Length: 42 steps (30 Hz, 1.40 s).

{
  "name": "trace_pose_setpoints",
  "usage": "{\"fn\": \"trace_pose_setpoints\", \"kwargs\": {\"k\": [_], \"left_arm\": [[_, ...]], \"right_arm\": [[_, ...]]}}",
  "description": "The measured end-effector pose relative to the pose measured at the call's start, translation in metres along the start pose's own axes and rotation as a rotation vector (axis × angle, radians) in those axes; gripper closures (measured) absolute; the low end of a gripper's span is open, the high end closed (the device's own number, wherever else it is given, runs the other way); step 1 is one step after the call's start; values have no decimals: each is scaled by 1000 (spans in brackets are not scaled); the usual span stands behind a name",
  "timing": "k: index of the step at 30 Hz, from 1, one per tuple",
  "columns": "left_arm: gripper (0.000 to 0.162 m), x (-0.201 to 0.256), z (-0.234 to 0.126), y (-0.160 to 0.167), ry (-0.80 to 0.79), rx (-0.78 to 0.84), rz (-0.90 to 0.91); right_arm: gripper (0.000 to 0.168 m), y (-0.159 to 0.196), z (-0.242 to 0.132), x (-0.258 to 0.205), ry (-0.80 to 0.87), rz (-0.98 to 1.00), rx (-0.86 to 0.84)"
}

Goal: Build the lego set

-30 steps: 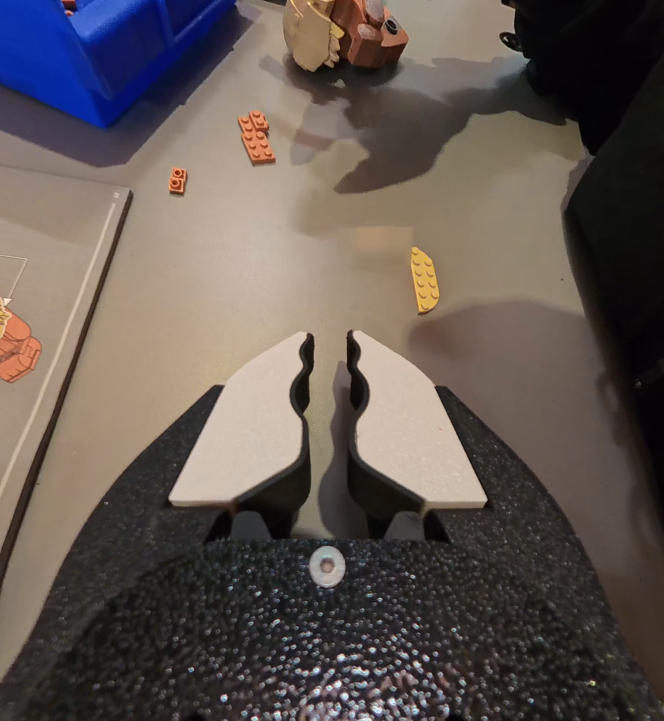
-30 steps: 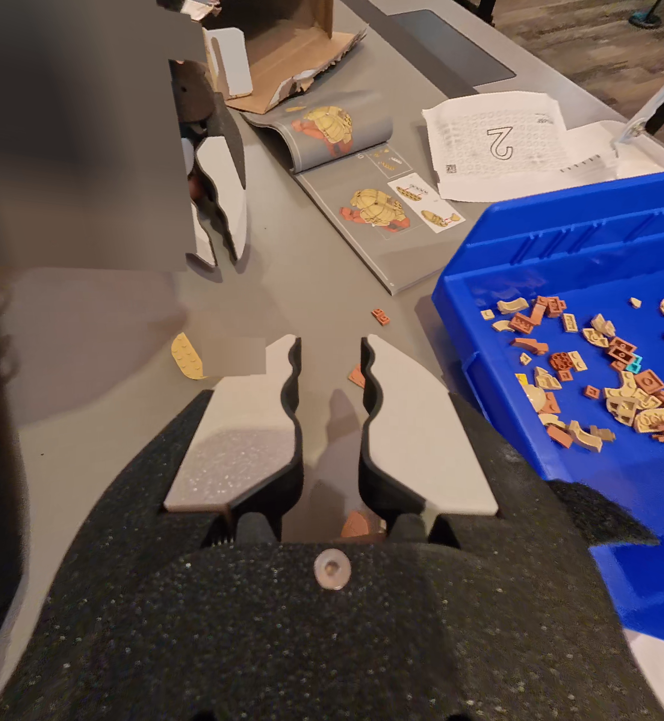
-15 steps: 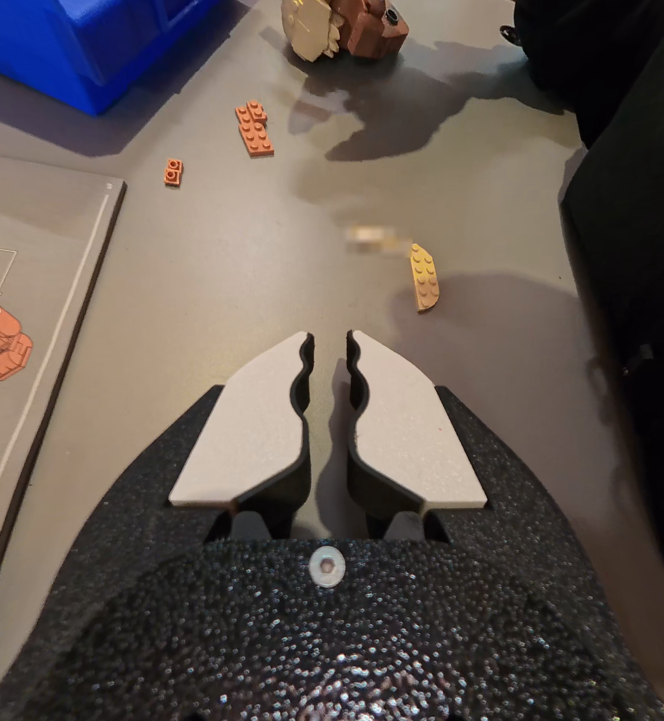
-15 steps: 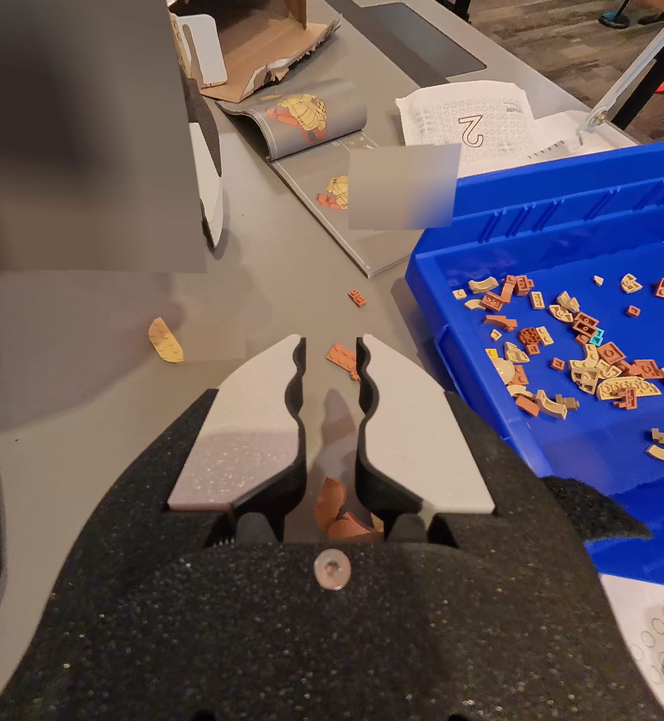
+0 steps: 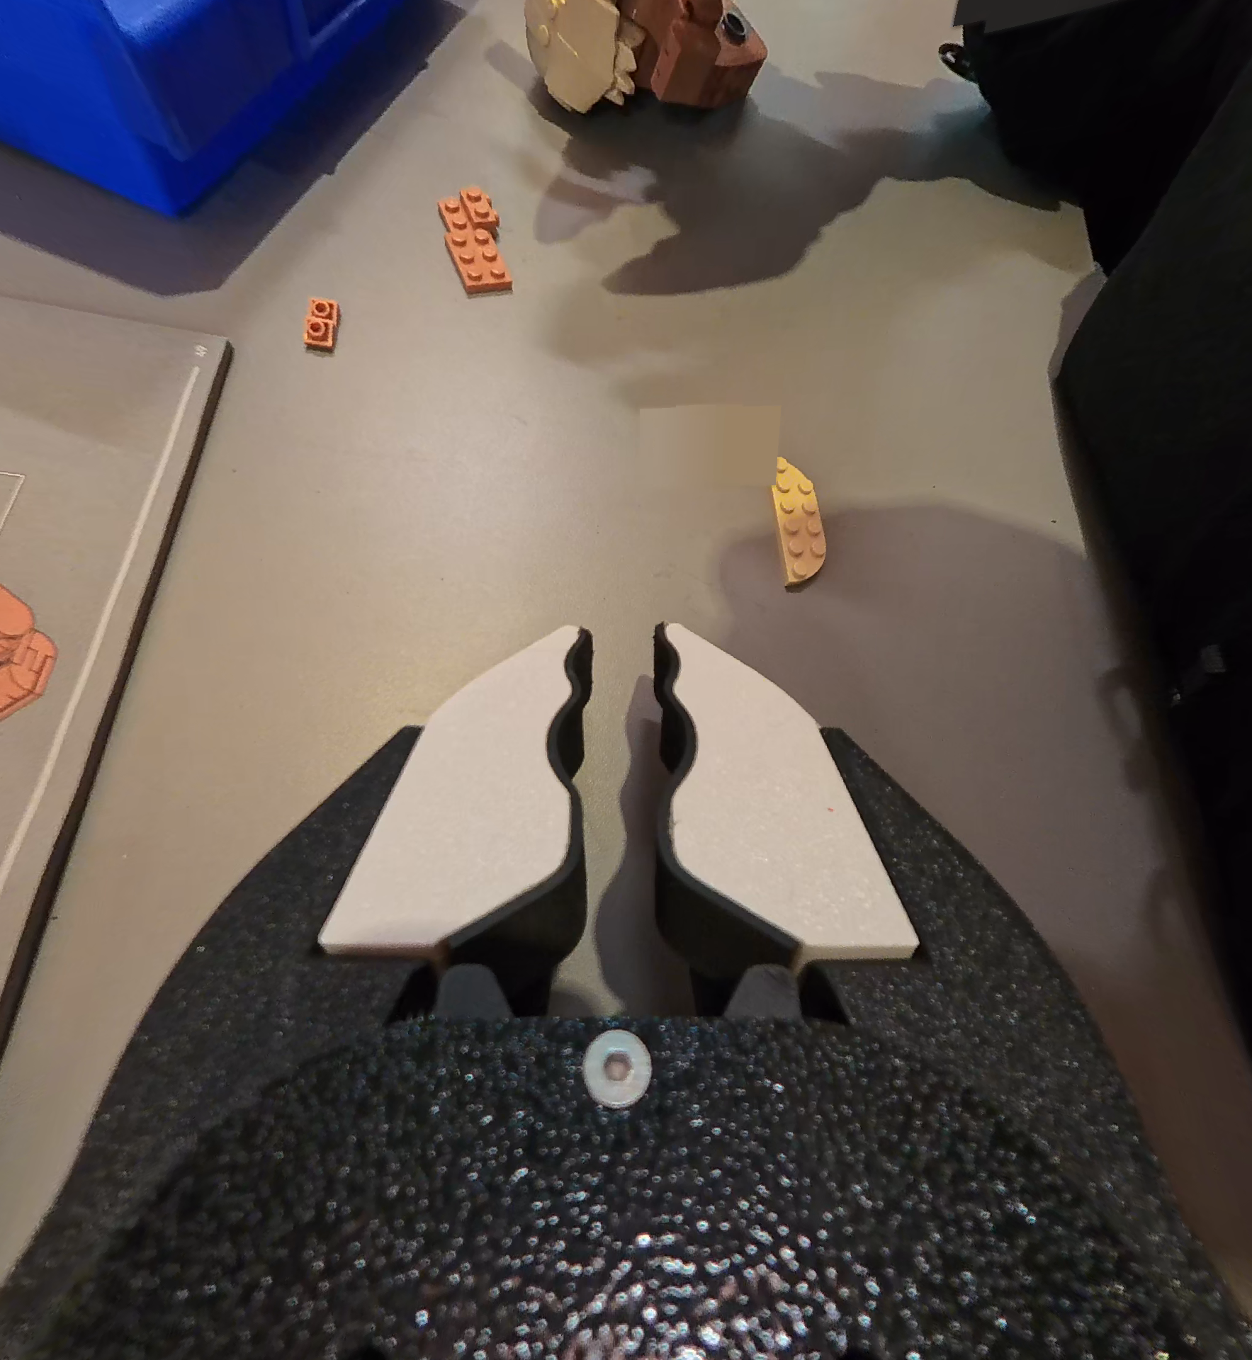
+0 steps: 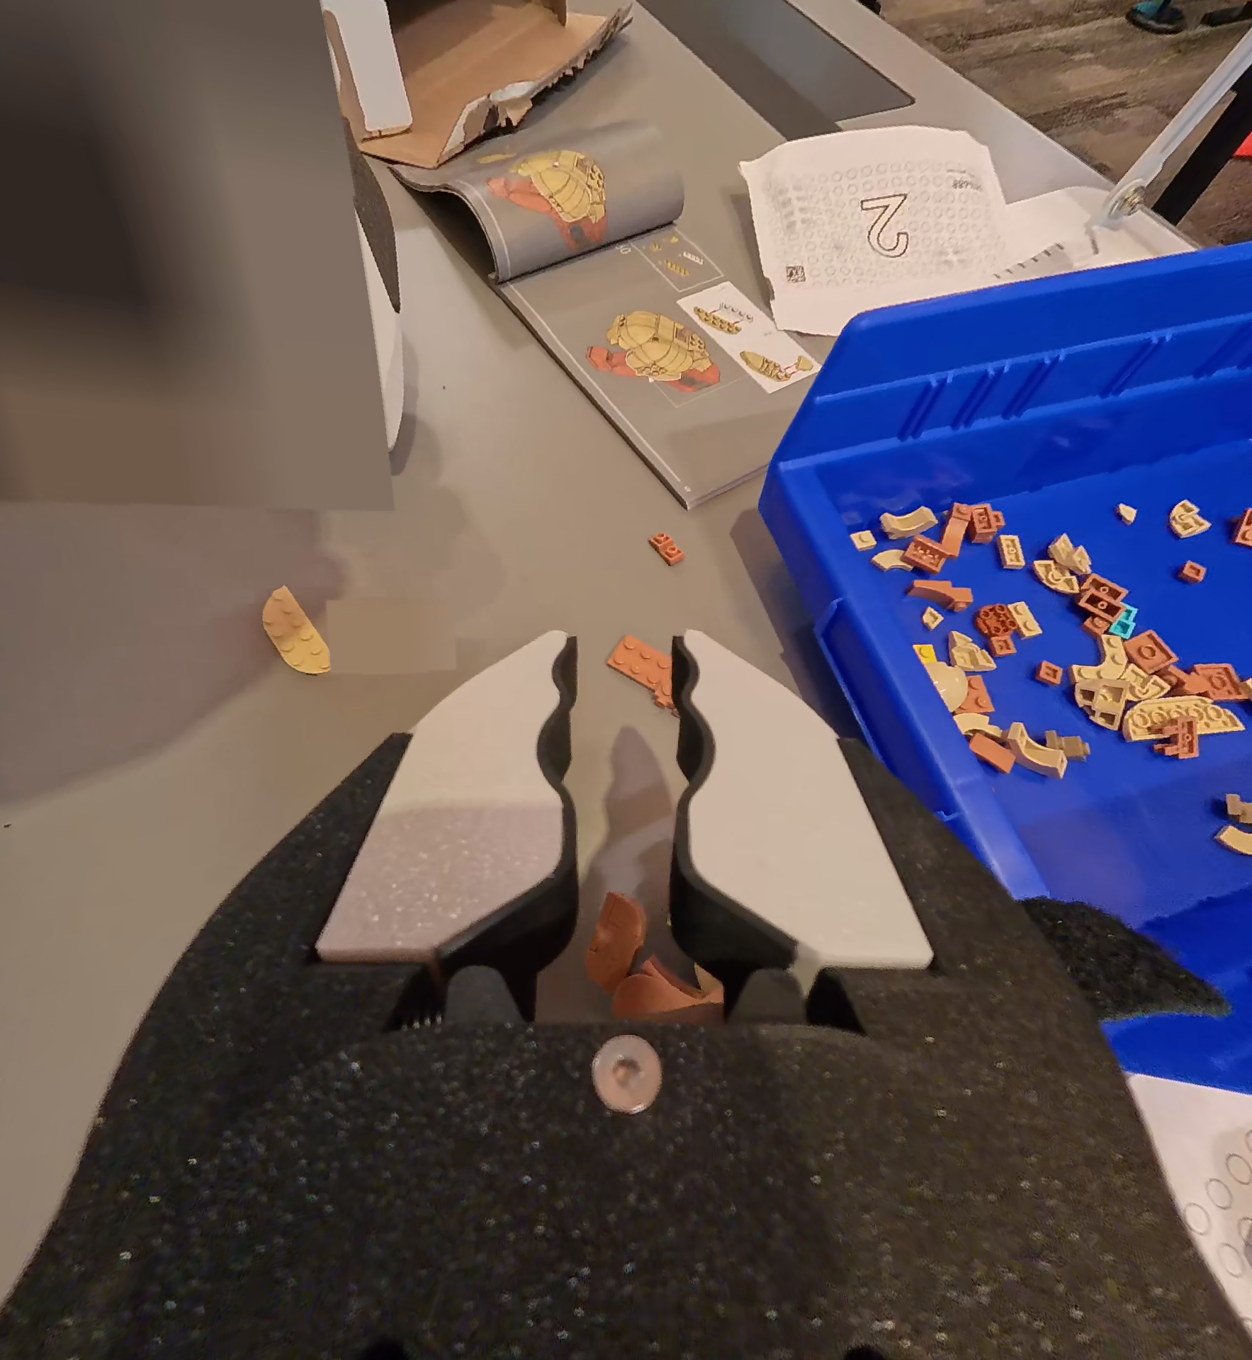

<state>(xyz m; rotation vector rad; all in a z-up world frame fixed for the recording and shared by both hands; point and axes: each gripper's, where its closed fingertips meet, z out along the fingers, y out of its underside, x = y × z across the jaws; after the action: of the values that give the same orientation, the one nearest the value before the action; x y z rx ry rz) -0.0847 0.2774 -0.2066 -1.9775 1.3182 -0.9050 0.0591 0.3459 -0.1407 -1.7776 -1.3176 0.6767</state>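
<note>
My left gripper point(image 5: 623, 640) is open a little and empty, low over the grey table. A tan curved plate point(image 5: 799, 522) lies ahead to its right. Joined orange plates point(image 5: 475, 239) and a small orange piece point(image 5: 321, 322) lie farther ahead, with the part-built brown and tan model point(image 5: 637, 48) at the far edge. My right gripper point(image 6: 623, 647) is open and empty. An orange plate point(image 6: 641, 662) lies on the table just beyond its tips. The brown model point(image 6: 637, 964) shows under its finger bases. The tan plate point(image 6: 295, 633) lies to its left.
A blue bin point(image 6: 807, 515) holding several loose bricks stands to the right, and it shows in the left wrist view point(image 5: 129, 73). An open instruction booklet point(image 6: 608, 294), a paper bag point(image 6: 865, 221) and torn cardboard point(image 6: 475, 73) lie behind. Dark clothing point(image 5: 1197, 368) borders the table. My hands' fingertips stand some 20 cm from each other. My right tips are about 15 cm from the tan plate point(image 6: 295, 633), my left tips only 8 cm. It turns up in the left wrist view point(image 5: 796, 510) as well.
My right gripper has drawn back, so the orange plate now shows beyond its tips and the brown model shows beneath it. The left gripper has barely moved.
</note>
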Motion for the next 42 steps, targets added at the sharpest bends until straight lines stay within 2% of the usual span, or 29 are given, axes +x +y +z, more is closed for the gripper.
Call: {"fn": "trace_pose_setpoints", "kwargs": {"k": [9,12,16,19,22,25,31,42], "left_arm": [[146,0,0,0,0,-2,1],[146,0,1,1,0,-6,-4],[147,-3,1,1,0,-9,-22],[147,-3,1,0,-6,-6,-22],[147,-4,1,1,-10,-9,-24],[147,-4,1,0,-9,-5,-26],[147,-3,1,1,-6,-9,-17],[147,-2,1,1,-4,-11,-13]], "right_arm": [[144,2,1,3,19,-7,-11],[144,3,1,14,90,-50,-34],[144,2,-9,57,284,-195,-169],[139,11,-5,77,266,-190,-326],[139,18,6,98,328,-207,-406],[138,36,14,96,296,-191,-474],[140,51,21,100,331,-239,-544],[141,51,21,94,307,-255,-545]]}}
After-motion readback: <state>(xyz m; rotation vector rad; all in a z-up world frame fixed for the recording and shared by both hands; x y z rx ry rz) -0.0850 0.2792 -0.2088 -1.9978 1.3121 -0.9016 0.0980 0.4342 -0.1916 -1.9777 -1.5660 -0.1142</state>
